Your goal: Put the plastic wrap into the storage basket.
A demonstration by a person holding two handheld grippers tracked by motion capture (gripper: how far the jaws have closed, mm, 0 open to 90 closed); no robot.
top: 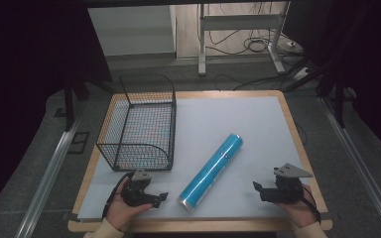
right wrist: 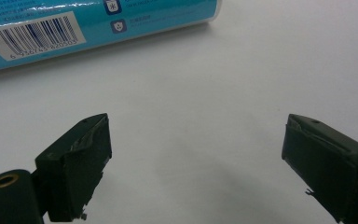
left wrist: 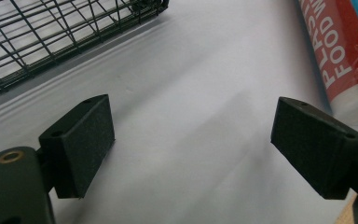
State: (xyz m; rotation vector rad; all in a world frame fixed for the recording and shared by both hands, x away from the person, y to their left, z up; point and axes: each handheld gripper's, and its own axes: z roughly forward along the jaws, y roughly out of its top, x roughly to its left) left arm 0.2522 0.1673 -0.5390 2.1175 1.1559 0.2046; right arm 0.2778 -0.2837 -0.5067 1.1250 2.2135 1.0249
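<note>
On the left half of the white mat [top: 238,119] that covers the wooden table [top: 297,148] stands a black wire basket [top: 141,121], its far end near the table's back edge. Just in front of the basket's near end, the left gripper [top: 161,197] rests low in the person's left hand [top: 121,208], jaws pointing toward the middle of the table; they are spread wide with only bare mat between them. Near the centre lies a blue roll of food wrap [top: 213,171], slanted so that its near end sits close to the left gripper and its far end points away to the right. Well apart on the right, the right gripper [top: 258,187] is held in the right hand [top: 302,208], jaws spread wide and pointing at the roll, nothing between them.
</note>
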